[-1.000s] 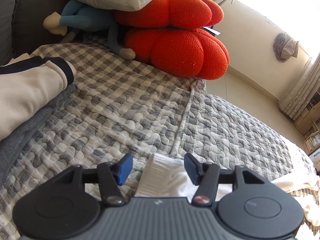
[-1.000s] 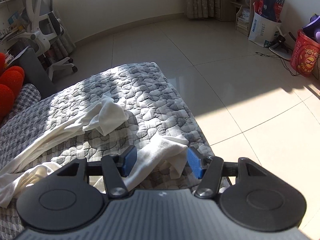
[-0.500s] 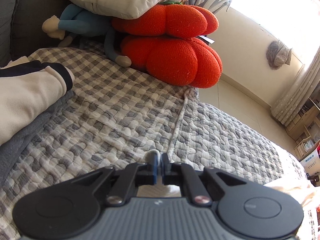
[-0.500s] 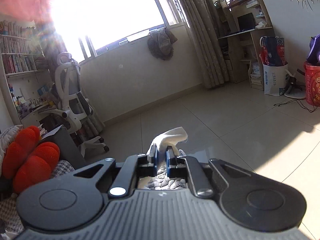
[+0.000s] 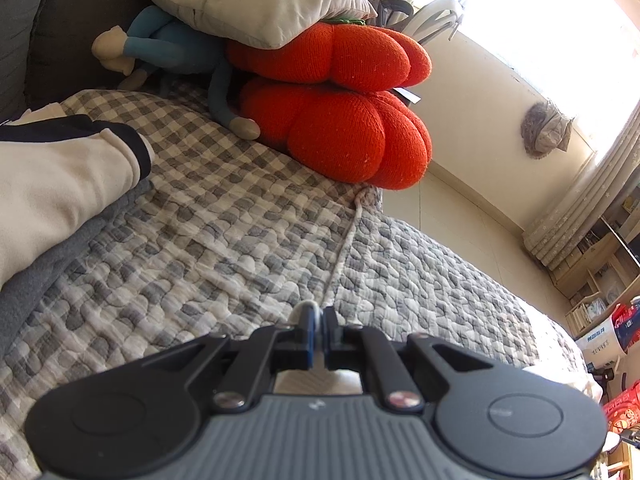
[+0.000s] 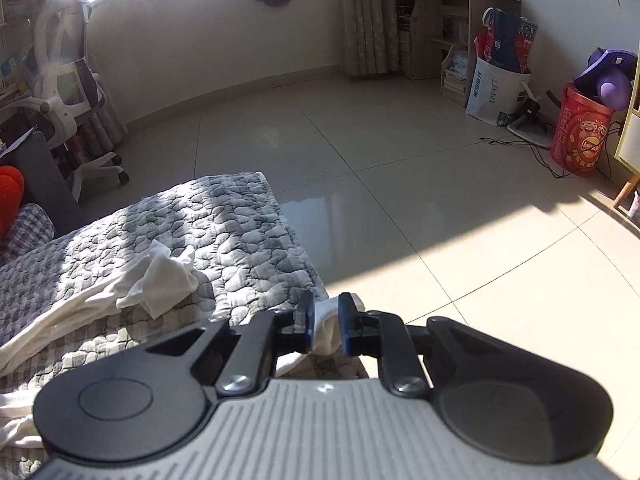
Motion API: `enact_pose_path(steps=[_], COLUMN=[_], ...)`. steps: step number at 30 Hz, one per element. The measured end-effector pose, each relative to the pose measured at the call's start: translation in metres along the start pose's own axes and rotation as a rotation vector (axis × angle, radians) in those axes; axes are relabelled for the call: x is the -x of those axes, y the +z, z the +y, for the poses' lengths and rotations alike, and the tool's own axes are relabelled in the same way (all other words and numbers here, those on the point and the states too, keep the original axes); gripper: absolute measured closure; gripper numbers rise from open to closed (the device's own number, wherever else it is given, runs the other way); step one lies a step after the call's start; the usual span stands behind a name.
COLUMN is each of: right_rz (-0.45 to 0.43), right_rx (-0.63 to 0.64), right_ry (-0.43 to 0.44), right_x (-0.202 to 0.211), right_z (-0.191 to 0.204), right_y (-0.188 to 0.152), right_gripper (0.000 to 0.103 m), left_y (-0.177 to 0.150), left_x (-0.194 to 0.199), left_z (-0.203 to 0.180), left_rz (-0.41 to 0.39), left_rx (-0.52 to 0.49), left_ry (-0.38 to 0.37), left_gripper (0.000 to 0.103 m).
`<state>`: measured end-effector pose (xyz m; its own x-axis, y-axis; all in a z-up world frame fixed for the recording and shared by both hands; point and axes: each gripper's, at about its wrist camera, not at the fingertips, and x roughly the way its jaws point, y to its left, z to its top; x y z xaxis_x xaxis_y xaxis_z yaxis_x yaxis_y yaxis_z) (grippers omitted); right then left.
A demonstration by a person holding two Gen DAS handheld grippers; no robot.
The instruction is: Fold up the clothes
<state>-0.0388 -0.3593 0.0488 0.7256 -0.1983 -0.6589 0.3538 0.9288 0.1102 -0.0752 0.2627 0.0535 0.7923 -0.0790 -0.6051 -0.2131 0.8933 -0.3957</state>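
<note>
The white garment [image 6: 152, 284] is lying stretched along the quilted cover [image 6: 224, 216] of the sofa, one crumpled end bunched near the cover's far corner and the rest trailing back toward the cameras. Its two near ends are being pinched so that the cloth can probably be lifted and drawn taut for a fold.

The right gripper [image 6: 323, 326] is sitting at the quilted cover's floor-side edge, its jaws narrowed around a wad of the white garment; the blue pads are pressing on the fabric from both sides. The left gripper [image 5: 319, 330] is hovering over the middle of the quilted cover, jaws almost fully together, with only a thin sliver of white cloth peeking out at the tips, so it is gripping a thin edge.

Farther along the quilted cover, two orange pumpkin cushions [image 5: 340, 120] are stacked at its far end, under a grey pillow [image 5: 248, 0], with a blue plush toy [image 5: 172, 48] beside them. A cream garment with a dark band [image 5: 68, 176] is lying on the cover's left side.

A second ago both grippers were standing wide, each straddling an end of the white cloth. Since then the left has shut on it. The right closed too, and its jaws have just been opening slightly with fabric between them.
</note>
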Motion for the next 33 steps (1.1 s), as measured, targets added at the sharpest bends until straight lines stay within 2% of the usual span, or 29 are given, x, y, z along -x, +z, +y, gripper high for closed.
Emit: enact_pose_path(steps=[3,5,7,11,13,15,16,17,19,25,26,28,29,30,31,32,33], right_rz=[-0.034,-0.029,0.012,0.159,0.171,0.15,0.154,0.172,0.236,0.346,0.351,0.336,0.329,0.323,0.314,0.308,0.301], right_rx=[0.026,0.067,0.08,0.057,0.099,0.212,0.241,0.241,0.15,-0.171,-0.149,-0.093,-0.067,-0.063,-0.059,-0.074,-0.088], right_ry=[-0.003,0.038,0.107,0.256,0.285,0.281,0.289,0.3,0.314,0.374,0.354,0.311,0.29,0.262,0.232,0.232,0.232], right_x=[0.004,0.004,0.003,-0.008,-0.007,-0.002,-0.001,-0.002,-0.009,-0.027,-0.029,-0.027,-0.026,-0.026,-0.027,-0.028,-0.029], right_z=[0.007,0.016,0.023,0.036,0.047,0.065,0.07,0.073,0.07,0.06,0.066,0.076,0.081,0.082,0.081,0.078,0.074], right_y=[0.002,0.001,0.0,-0.006,-0.009,-0.013,-0.016,-0.017,-0.016,-0.011,-0.013,-0.013,-0.013,-0.013,-0.013,-0.013,-0.013], right_gripper=[0.085,0.085,0.085,0.085,0.085,0.085,0.081,0.066,0.045,0.044,0.045,0.048,0.056,0.065,0.088,0.101,0.102], left_y=[0.0,0.0,-0.001,-0.001,-0.001,-0.001,-0.001,-0.002,-0.002,-0.003,-0.003,-0.003,-0.003,-0.003,-0.003,-0.003,-0.003], left_x=[0.0,0.0,0.0,0.0,0.0,0.001,0.001,0.001,0.001,0.0,0.001,0.002,0.002,0.002,0.003,0.003,0.005], left_z=[0.0,-0.001,-0.001,-0.001,-0.002,-0.003,-0.003,-0.004,-0.004,-0.007,-0.008,-0.008,-0.007,-0.007,-0.007,-0.006,-0.006], left_rz=[-0.001,-0.002,-0.002,-0.002,-0.002,-0.004,-0.005,-0.006,-0.006,-0.003,-0.004,-0.009,-0.01,-0.012,-0.014,-0.016,-0.019], left_rx=[-0.002,-0.003,-0.005,-0.002,-0.004,-0.01,-0.013,-0.016,-0.02,-0.034,-0.035,-0.035,-0.034,-0.033,-0.029,-0.025,-0.019], left_ry=[-0.001,-0.001,0.001,0.004,0.005,0.005,0.005,0.005,0.005,0.007,0.006,0.005,0.006,0.008,0.01,0.011,0.009], left_gripper=[0.099,0.099,0.099,0.099,0.099,0.099,0.099,0.099,0.099,0.099,0.099,0.099,0.099,0.099,0.099,0.099,0.099])
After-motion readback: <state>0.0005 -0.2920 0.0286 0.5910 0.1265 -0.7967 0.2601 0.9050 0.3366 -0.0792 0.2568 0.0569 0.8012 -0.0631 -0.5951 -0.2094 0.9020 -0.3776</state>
